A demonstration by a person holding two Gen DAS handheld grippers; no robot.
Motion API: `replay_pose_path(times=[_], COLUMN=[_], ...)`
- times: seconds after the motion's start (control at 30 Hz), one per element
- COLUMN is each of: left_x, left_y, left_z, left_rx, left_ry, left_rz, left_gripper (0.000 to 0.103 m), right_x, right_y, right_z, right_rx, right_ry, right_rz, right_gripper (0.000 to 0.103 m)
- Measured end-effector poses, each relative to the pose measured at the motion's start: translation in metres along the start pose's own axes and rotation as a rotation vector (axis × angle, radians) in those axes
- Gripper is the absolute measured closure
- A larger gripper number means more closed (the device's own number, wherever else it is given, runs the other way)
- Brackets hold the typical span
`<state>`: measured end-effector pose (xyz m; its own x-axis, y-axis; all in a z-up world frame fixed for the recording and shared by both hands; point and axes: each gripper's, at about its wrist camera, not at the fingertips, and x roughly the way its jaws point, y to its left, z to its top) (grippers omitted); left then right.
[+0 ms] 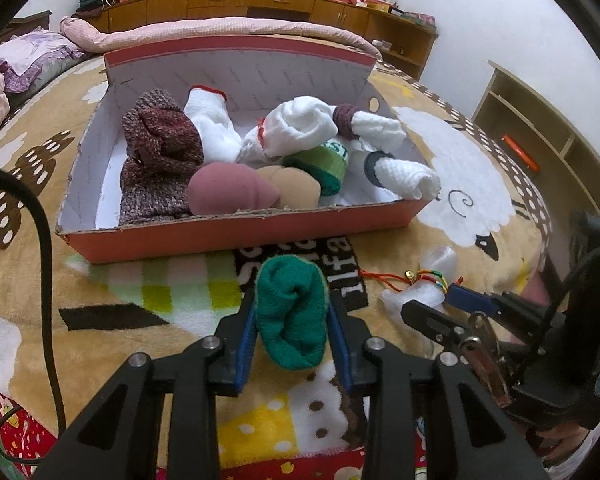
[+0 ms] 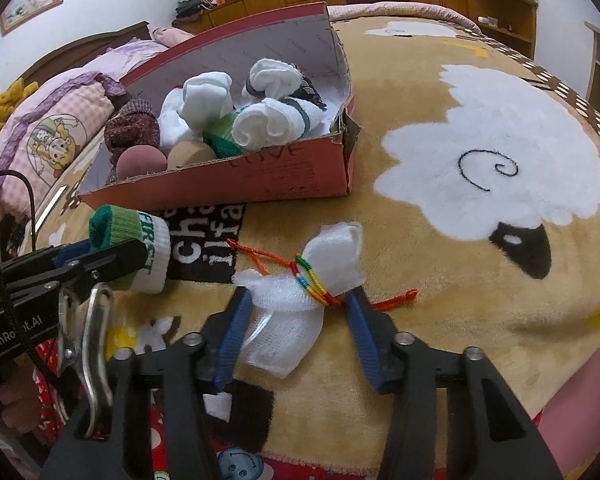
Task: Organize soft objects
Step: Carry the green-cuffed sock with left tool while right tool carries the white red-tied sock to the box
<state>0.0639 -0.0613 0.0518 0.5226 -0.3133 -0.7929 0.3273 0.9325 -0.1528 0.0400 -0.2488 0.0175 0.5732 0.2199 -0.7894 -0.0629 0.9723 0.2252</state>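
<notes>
My left gripper (image 1: 292,312) is shut on a rolled green sock (image 1: 292,316), held just above the blanket in front of the red cardboard box (image 1: 236,232). The same sock shows in the right wrist view (image 2: 128,236) with a white cuff. The box (image 2: 284,172) holds several rolled socks, white, maroon knit, pink, tan and green. My right gripper (image 2: 296,300) is open around a white sock bundle (image 2: 300,304) tied with a coloured string, lying on the blanket; the pads (image 2: 232,332) stand a little off it. The bundle also shows in the left wrist view (image 1: 424,280).
A tan blanket with a white sheep print (image 2: 492,148) covers the bed. Pillows and folded quilts (image 2: 52,128) lie at the left. Wooden cabinets (image 1: 260,4) line the far wall under pink curtains; a shelf unit (image 1: 532,136) stands right.
</notes>
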Motion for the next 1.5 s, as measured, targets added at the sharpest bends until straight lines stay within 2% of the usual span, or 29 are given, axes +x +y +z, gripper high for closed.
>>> replay_pose_path(times=[0.13, 0.3, 0.8, 1.23, 1.5], left_x=[-0.001, -0.005, -0.032, -0.067, -0.075], left_y=[0.000, 0.000, 0.007, 0.017, 0.023], left_z=[0.001, 0.001, 0.008, 0.038, 0.060], left_rx=[-0.004, -0.002, -0.021, -0.016, -0.010], left_ry=[-0.004, -0.013, -0.070, -0.168, -0.209], left_rz=[0.000, 0.000, -0.010, 0.015, 0.044], left_gripper=[0.069, 0.069, 0.069, 0.069, 0.069], right_x=[-0.001, -0.009, -0.049, -0.060, -0.059], right_y=[-0.001, 0.002, 0.035, 0.058, 0.070], right_z=[-0.001, 0.000, 0.014, 0.048, 0.074], right_rx=[0.007, -0.001, -0.079, -0.138, -0.173], right_ry=[0.000, -0.022, -0.110, -0.154, -0.187], right_rz=[0.010, 0.019, 0.071, 0.098, 0.091], right_gripper=[0.075, 0.082, 0.082, 0.082, 0.082])
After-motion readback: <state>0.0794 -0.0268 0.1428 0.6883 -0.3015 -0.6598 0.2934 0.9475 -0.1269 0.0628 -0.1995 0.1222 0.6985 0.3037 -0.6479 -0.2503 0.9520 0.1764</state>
